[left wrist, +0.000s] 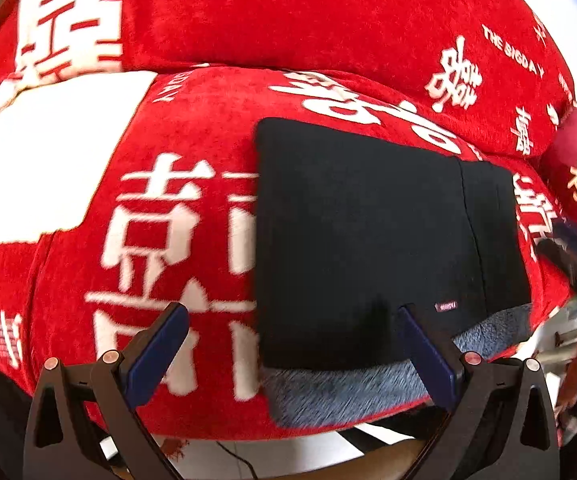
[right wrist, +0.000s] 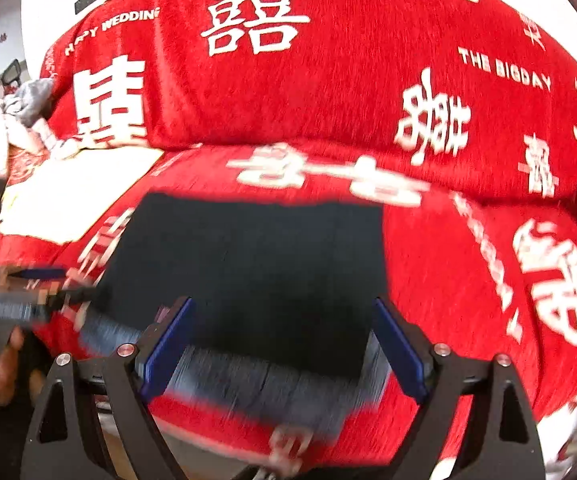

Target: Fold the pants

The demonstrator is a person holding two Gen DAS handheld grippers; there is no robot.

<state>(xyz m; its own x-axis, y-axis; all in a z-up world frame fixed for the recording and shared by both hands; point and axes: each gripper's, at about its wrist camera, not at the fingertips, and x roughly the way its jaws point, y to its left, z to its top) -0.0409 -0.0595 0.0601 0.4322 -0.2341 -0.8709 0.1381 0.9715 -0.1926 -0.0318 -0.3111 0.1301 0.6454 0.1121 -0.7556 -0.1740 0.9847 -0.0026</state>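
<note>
Here, one folded pair of black pants point(left wrist: 368, 240) on one red sofa point(left wrist: 328, 32), two hand-held grippers point(left wrist: 294, 316) point(right wrist: 284, 312) both released.

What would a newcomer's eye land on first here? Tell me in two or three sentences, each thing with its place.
First, the bright red sofa cover printed with big white characters, which fills both views. Next, the black pants, folded into a flat rectangle on the seat cushion, with grey fleecy lining showing along the near edge. Last, the open left claw and open right claw at the bottom of their views, neither holding anything.
</note>
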